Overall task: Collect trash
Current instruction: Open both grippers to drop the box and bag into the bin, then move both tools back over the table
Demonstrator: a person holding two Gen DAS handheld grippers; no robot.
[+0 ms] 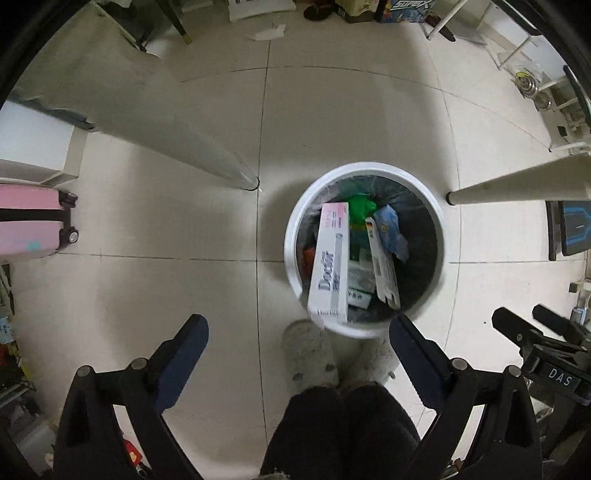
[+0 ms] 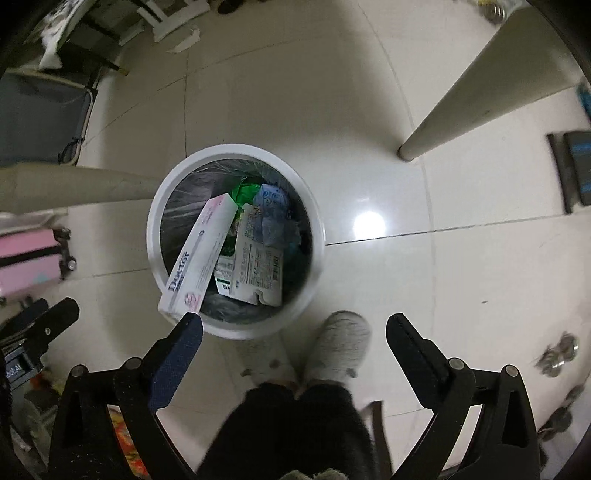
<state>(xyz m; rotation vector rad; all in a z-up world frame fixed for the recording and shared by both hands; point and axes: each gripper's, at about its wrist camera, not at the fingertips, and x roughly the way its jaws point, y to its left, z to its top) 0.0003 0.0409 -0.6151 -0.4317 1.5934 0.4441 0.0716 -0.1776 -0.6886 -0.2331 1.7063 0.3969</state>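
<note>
A white round trash bin [image 1: 295, 225] with a black liner stands on the tiled floor; it also shows in the right wrist view [image 2: 153, 221]. A long white "Doctor" box [image 1: 330, 262] leans in it, its end over the near rim, also seen from the right [image 2: 199, 254]. Beside it lie another white carton [image 2: 258, 258], a green wrapper [image 1: 360, 206] and blue crumpled packaging [image 1: 389, 229]. My left gripper [image 1: 299, 325] is open and empty above the floor near the bin. My right gripper [image 2: 293, 325] is open and empty, its left finger [image 2: 177, 354] just below the box end.
The person's grey slippers [image 1: 308, 350] and dark trousers stand at the bin's near side. Table legs [image 1: 207, 147] [image 2: 472, 92] slant on either side of the bin. A pink suitcase [image 1: 29, 221] is at left. A paper scrap [image 1: 267, 32] lies far off on the floor.
</note>
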